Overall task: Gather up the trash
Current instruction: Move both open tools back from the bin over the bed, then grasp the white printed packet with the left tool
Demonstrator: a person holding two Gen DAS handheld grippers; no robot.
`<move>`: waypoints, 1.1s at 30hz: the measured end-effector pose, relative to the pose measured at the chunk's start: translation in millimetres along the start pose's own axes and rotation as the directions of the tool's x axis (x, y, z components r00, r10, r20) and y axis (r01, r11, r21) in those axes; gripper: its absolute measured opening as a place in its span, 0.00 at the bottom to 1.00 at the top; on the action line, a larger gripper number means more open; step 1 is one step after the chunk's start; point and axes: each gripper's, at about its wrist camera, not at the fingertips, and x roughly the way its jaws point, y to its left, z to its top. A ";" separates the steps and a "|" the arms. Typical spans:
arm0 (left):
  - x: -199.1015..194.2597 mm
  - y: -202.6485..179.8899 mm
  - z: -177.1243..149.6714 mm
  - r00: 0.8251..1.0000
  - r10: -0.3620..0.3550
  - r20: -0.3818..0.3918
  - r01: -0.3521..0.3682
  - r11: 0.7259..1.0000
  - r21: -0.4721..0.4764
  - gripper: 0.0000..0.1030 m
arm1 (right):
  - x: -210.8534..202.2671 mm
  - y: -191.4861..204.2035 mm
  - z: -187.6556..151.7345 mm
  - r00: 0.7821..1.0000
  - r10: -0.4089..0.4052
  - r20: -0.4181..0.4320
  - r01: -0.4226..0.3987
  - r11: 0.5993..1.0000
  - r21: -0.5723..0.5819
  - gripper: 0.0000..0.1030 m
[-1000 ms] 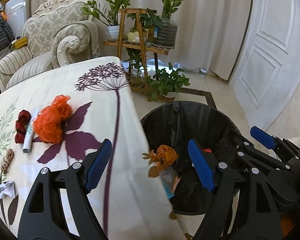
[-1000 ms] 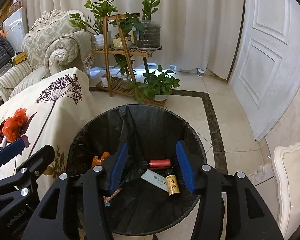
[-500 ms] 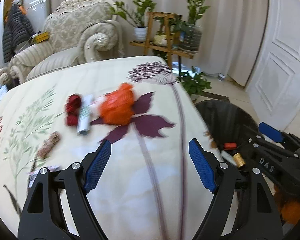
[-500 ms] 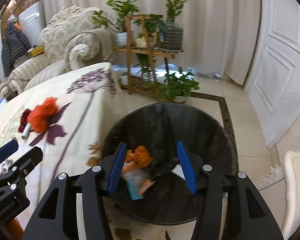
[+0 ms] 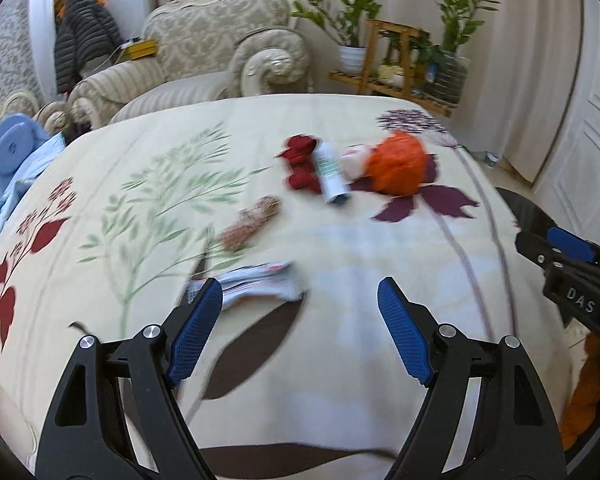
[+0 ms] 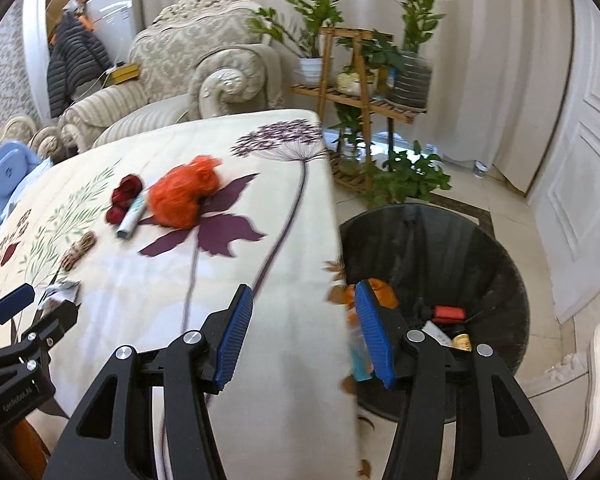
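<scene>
Trash lies on the floral tablecloth (image 5: 340, 264): an orange plastic bag (image 5: 398, 164), a white tube (image 5: 332, 178), dark red scraps (image 5: 300, 164), a brown twine bundle (image 5: 252, 222) and a crumpled paper wrapper (image 5: 256, 282). My left gripper (image 5: 300, 328) hovers open over the cloth, the wrapper just ahead of its left finger. My right gripper (image 6: 304, 332) is open and empty above the table's right edge, beside the black-lined trash bin (image 6: 500, 248). The bin holds several discarded items, among them a red cylinder (image 6: 450, 313). In the right wrist view the orange bag (image 6: 182, 196) lies far ahead on the left.
An ornate cream armchair (image 5: 220, 56) stands behind the table. A wooden plant stand (image 6: 360, 76) with potted plants sits near the curtain, and a white door (image 6: 588, 160) is on the right. A blue object (image 5: 14, 148) rests at the table's left edge.
Both grippers swung left, away from the trash bin toward the table. The left view now faces the trash on the cloth instead of the bin. Neither gripper's opening visibly changed.
</scene>
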 end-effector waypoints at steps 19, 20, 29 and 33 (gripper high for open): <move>25.5 22.5 -3.0 0.994 0.065 -0.090 -0.062 0.997 0.039 0.76 | 1.0 17.2 -0.2 0.999 0.035 -0.010 -0.035 0.999 -0.023 0.52; 27.4 22.5 -1.1 0.993 0.068 -0.093 -0.064 0.997 0.038 0.76 | 1.8 16.7 0.0 0.999 0.035 -0.011 -0.036 0.999 -0.020 0.52; 42.3 28.4 12.5 0.992 0.054 -0.111 -0.055 0.998 -0.005 0.78 | 8.1 13.0 2.5 0.999 0.039 -0.018 -0.040 0.999 -0.012 0.53; 44.5 28.4 14.5 0.993 0.037 -0.114 -0.038 0.999 -0.007 0.76 | 9.4 13.5 3.8 0.999 0.041 -0.019 -0.041 0.999 -0.015 0.53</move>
